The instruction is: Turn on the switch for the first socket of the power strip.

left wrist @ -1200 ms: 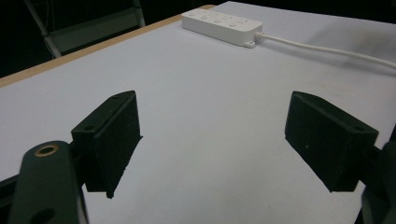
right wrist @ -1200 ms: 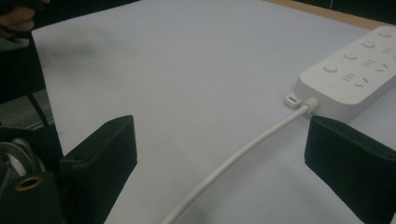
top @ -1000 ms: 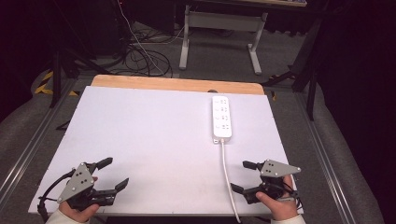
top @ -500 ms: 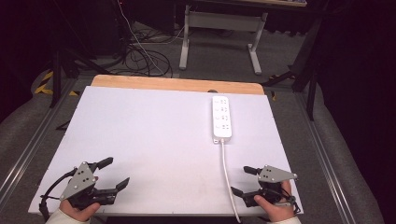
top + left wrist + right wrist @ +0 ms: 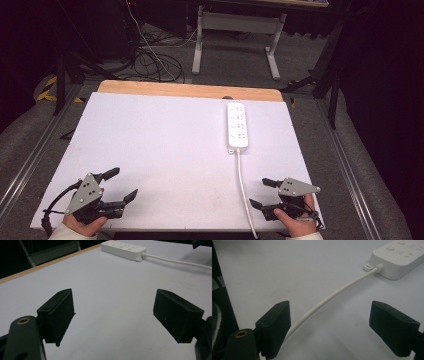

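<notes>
A white power strip [image 5: 237, 126] lies on the white table top [image 5: 165, 145] at the far right, its cable [image 5: 243, 185] running down to the near edge. My left gripper [image 5: 122, 184] rests open at the near left corner with nothing between its jaws. In the left gripper view the open left gripper [image 5: 117, 312] faces bare table, with the power strip [image 5: 123, 247] far off. My right gripper [image 5: 258, 192] is open at the near right, just right of the cable. In the right gripper view the cable [image 5: 332, 296] passes by the left jaw of the right gripper [image 5: 332, 322], leading to the power strip [image 5: 399, 257].
A wooden strip [image 5: 185, 90] borders the table's far edge. Beyond it stand a grey desk frame [image 5: 240, 30] and loose black cables [image 5: 155, 60] on the floor. Metal rails [image 5: 30, 160] run along both sides of the table.
The right gripper has slid a little toward the near edge of the table. The left gripper has barely moved. Both stay open.
</notes>
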A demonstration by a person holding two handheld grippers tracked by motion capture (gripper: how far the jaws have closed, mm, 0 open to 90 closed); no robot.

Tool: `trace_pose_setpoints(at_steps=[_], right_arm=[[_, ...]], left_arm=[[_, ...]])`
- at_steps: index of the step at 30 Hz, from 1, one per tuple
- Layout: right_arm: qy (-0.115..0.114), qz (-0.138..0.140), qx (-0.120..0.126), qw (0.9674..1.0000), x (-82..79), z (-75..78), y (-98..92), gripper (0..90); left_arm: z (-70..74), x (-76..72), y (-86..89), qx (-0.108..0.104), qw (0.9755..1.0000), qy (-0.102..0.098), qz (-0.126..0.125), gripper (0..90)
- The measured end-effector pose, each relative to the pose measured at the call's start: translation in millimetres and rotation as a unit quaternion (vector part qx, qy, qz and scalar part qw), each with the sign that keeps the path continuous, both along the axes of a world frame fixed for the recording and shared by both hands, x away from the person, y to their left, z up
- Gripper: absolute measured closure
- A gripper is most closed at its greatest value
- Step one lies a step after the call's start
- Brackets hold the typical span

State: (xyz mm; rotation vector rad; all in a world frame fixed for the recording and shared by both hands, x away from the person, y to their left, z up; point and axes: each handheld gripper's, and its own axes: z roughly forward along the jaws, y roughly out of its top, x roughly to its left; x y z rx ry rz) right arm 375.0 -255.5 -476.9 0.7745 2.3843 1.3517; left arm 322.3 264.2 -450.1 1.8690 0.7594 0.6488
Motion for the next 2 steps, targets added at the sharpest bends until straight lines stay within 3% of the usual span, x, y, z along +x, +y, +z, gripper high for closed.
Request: trace_pose_setpoints(at_steps=[2], right_arm=[[0.000,0.003,0.005,1.0000,-0.6,1.2,0.9,18.4]], left_arm=[[0.2,0.3,0.4,0.000,1.0000,0.003,-0.002,18.1]])
